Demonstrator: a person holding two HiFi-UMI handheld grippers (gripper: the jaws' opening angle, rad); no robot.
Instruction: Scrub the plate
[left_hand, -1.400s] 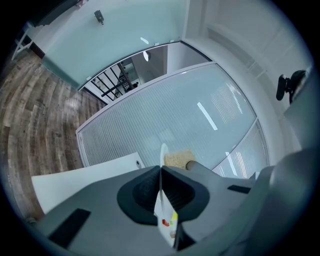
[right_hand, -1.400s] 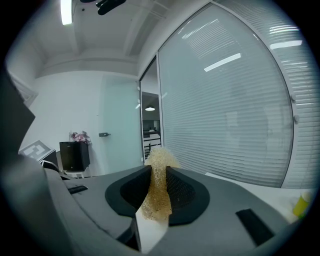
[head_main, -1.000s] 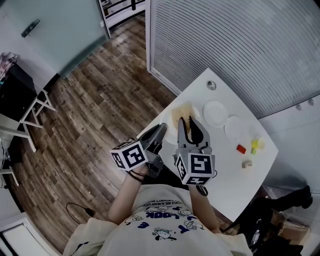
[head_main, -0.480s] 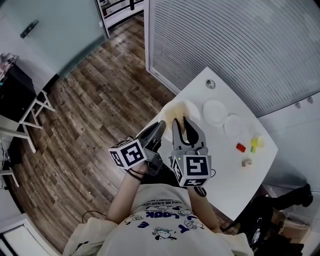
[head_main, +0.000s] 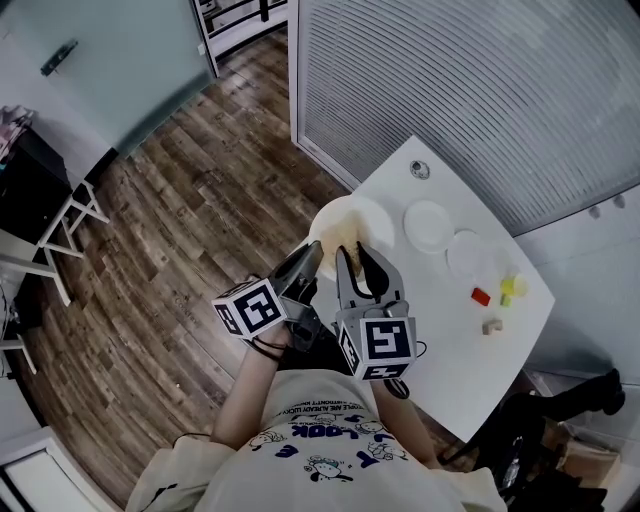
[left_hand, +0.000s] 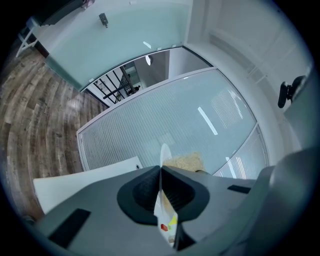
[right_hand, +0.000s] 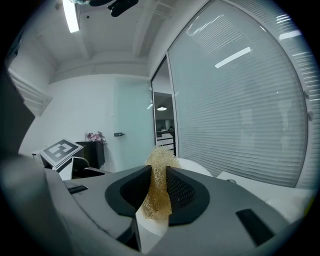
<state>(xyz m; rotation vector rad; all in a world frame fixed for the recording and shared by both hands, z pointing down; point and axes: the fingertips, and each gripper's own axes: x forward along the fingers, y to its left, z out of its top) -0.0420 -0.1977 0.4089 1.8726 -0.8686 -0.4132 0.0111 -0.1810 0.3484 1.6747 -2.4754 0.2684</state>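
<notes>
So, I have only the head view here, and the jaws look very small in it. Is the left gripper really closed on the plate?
Observer: Yes. In the left gripper view, the left gripper has both pads pressed on the plate, which stands edge-on between them.
Operator: Good. And the other one? I see only something yellowish there.
Observer: In the right gripper view, the right gripper is clamped on a tan, fibrous scrubber that sticks out past the pads.
</notes>
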